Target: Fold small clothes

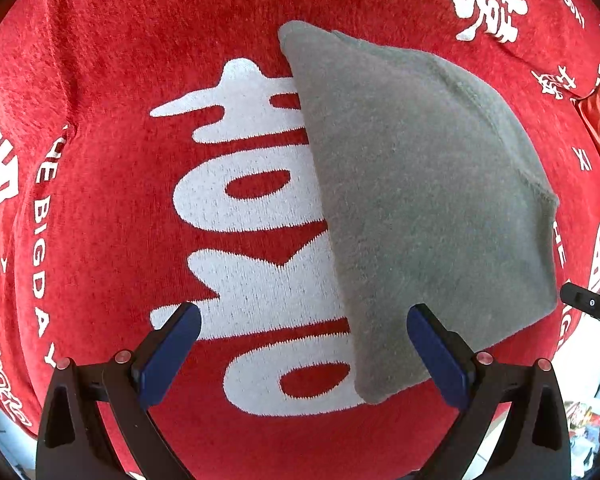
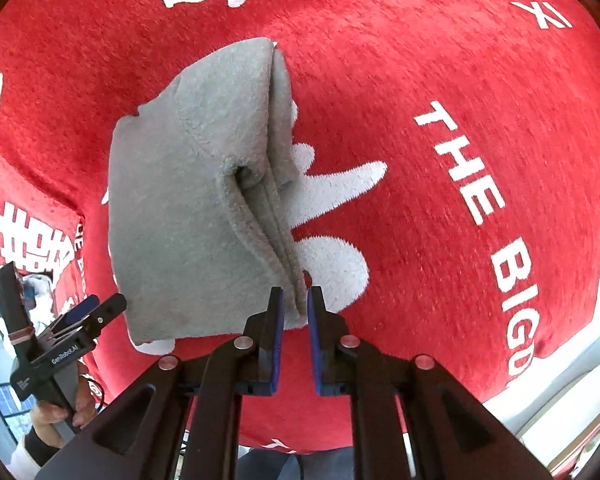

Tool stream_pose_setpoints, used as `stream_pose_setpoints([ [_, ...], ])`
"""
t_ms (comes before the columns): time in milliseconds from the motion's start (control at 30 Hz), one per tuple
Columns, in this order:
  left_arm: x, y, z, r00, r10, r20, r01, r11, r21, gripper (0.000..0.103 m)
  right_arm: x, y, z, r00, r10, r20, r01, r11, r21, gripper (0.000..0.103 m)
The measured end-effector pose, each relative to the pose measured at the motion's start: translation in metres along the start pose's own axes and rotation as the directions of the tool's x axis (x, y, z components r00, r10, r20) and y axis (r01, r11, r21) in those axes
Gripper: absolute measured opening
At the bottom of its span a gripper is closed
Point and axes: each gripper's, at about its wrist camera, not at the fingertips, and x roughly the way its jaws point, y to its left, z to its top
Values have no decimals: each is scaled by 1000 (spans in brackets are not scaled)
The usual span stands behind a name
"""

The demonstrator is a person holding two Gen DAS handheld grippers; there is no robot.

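Keeping my right tongs [image 2: 296, 308] nearly closed, I pinch the grey garment's [image 2: 188, 216] layered edge so the fold holds. My left tongs [image 1: 304, 332] stand wide open and empty above the red blanket [image 1: 140, 40].

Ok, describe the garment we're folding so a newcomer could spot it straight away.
Start from the big red cloth with white lettering that covers the whole work surface. Lying on it, partly over a large white character, is the folded grey garment, a small fleecy piece with stitched seams and stacked layered edges. It is the only plain grey thing on that red-and-white pattern.
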Motion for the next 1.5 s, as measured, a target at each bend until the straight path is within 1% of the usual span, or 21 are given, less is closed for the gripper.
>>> stream_pose_setpoints([
  [33, -2, 2, -2, 1000, -1, 3, 1, 1000, 3, 103, 3, 1, 0, 1000, 0, -5, 0, 1000, 2, 13],
  [100, 2, -6, 4, 1000, 1, 7, -1, 1000, 4, 103, 6, 1, 0, 1000, 2, -15, -2, 1000, 4, 13],
  [200, 1, -3, 6, 1000, -7, 13, 8, 1000, -19, 103, 7, 1, 5, 1000, 6, -17, -6, 1000, 1, 13],
  [333, -4, 6, 17, 999, -28, 35, 31, 997, -73, 103, 1, -4, 24, 1000, 26, -8, -26, 1000, -1, 14],
  [367, -5, 7, 22, 999, -30, 37, 33, 995, -90, 103, 0, -5, 31, 1000, 29, -9, -29, 1000, -2, 16],
  [433, -4, 9, 34, 999, -37, 33, 41, 992, -121, 103, -4, -8, 46, 999, 35, -3, -35, 999, -4, 28],
  [467, -2, 9, 40, 999, -42, 30, 46, 990, -135, 103, -5, -8, 52, 999, 37, 1, -37, 999, -5, 44],
  [500, -1, 9, 47, 998, -48, 28, 52, 987, -153, 103, -7, -9, 60, 999, 45, 7, -45, 999, -8, 52],
  [667, 8, 2, 74, 998, -48, 41, 55, 980, -190, 103, -4, -6, 98, 995, 98, 10, -97, 995, -36, 52],
  [767, 15, 2, 84, 997, -67, 40, 75, 972, -223, 103, 10, -7, 117, 990, 137, -29, -137, 990, -18, 52],
  [900, 27, 3, 96, 995, -99, 27, 102, 962, -253, 103, 22, -11, 131, 982, 177, -63, -177, 984, 1, 52],
  [967, 34, 3, 100, 993, -119, 6, 117, 959, -258, 103, 25, -13, 135, 978, 193, -73, -193, 981, 8, 52],
  [1100, 43, 0, 106, 987, -161, -5, 154, 951, -267, 103, 30, -13, 140, 957, 275, -97, -274, 962, 23, 52],
  [1133, 46, -1, 107, 985, -171, -7, 163, 949, -271, 103, 35, -12, 142, 948, 297, -114, -295, 955, 35, 52],
  [1167, 47, -3, 108, 984, -177, -7, 168, 947, -273, 103, 39, -12, 143, 941, 314, -126, -310, 949, 49, 45],
  [1200, 49, -5, 109, 983, -182, -8, 172, 946, -275, 103, 42, -13, 143, 935, 329, -130, -323, 944, 65, 26],
  [1233, 50, -7, 109, 983, -183, -8, 174, 945, -276, 103, 45, -12, 143, 935, 325, -138, -318, 945, 72, 8],
  [1300, 51, -13, 111, 984, -179, -8, 170, 947, -273, 103, 40, -6, 143, 944, 302, -131, -300, 953, 30, 8],
  [1367, 50, -18, 116, 984, -179, -3, 172, 950, -263, 103, 32, 0, 141, 963, 244, -118, -250, 967, -41, 8],
  [1433, 48, -19, 120, 982, -189, 3, 184, 951, -247, 103, 37, -3, 140, 970, 203, -133, -212, 976, -58, 8],
  [1500, 51, -23, 123, 982, -189, -6, 182, 955, -235, 103, 46, -5, 140, 972, 177, -152, -189, 980, -65, 8],
])
